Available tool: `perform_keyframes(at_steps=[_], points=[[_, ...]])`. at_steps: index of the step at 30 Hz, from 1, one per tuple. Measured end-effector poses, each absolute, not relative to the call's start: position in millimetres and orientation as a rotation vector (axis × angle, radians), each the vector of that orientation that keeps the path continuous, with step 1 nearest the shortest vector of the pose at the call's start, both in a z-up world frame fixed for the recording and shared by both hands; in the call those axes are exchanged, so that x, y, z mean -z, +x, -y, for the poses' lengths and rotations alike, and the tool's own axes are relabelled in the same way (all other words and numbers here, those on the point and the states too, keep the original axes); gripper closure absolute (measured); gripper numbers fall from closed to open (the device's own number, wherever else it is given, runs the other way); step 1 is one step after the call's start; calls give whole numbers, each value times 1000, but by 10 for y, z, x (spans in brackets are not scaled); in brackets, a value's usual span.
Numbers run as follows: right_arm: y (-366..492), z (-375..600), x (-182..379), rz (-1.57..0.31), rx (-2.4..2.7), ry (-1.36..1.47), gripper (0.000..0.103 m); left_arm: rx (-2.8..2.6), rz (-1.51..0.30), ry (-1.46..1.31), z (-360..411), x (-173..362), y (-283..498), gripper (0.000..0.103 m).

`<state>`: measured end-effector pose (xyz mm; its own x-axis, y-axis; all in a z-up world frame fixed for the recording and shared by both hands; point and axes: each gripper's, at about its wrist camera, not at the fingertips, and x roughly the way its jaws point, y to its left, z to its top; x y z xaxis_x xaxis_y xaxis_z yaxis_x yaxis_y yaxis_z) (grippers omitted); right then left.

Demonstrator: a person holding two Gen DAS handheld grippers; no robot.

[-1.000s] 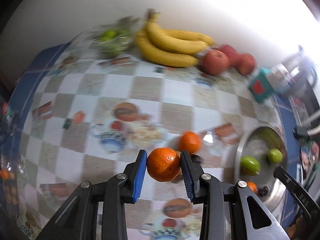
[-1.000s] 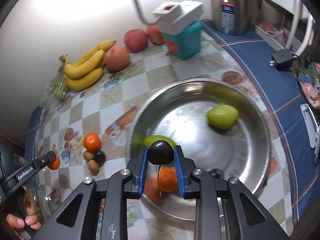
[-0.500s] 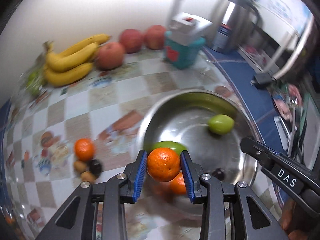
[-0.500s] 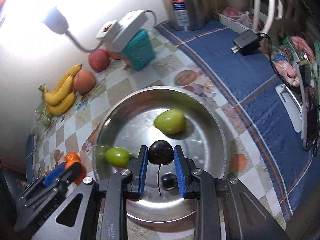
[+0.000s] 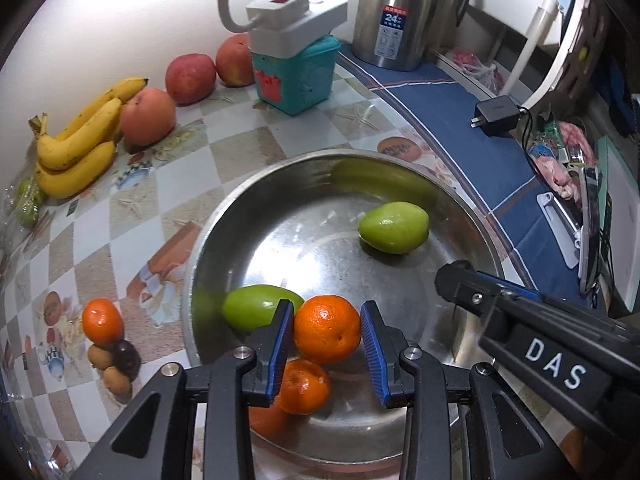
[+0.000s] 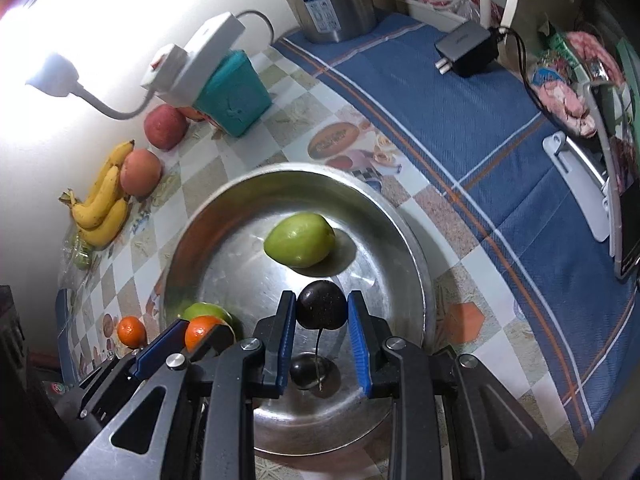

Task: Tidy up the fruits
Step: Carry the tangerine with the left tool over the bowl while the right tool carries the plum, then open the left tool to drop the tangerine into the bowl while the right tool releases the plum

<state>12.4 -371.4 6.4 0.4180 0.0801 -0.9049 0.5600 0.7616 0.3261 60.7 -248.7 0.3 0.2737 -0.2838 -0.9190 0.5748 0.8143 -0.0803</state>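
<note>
Over the steel bowl (image 5: pixel 224 240), low in the left wrist view, your left gripper (image 5: pixel 326 338) is clamped on a mandarin (image 5: pixel 327 329), its blue pads pressed to both sides of the fruit. Just below it a second mandarin (image 5: pixel 304 386) already lies in the bowl, with a green fruit (image 5: pixel 256 312) at its left and another green fruit (image 5: pixel 394 227) toward the upper right. Your right gripper (image 6: pixel 320 332) is clamped on a dark cherry (image 6: pixel 321 309), whose stem hangs down between the jaws; in the right wrist view another dark cherry (image 6: pixel 308 370) sits on the bowl floor right beneath it.

Both fruits look ready to be set down, so lower each one close to the metal before you let go; round fruit dropped from height will likely roll or bounce on that slick floor. Put the mandarin down beside the one already there, not on top of it, and open the jaws slowly so the pads do not flick it sideways. The two grippers are close together, the right one crossing the lower right of the left wrist view, so release one at a time and lift straight up.

One mandarin on the cloth (image 5: pixel 102 322) and some small brown and dark fruits (image 5: pixel 114 362) wait at lower left.
</note>
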Motion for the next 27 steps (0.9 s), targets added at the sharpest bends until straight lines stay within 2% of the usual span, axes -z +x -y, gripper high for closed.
perform_keyframes(at_steps=[27], points=[[154, 3733, 180, -1198, 347, 700, 75, 597, -1193, 322, 2600, 172, 547, 63]])
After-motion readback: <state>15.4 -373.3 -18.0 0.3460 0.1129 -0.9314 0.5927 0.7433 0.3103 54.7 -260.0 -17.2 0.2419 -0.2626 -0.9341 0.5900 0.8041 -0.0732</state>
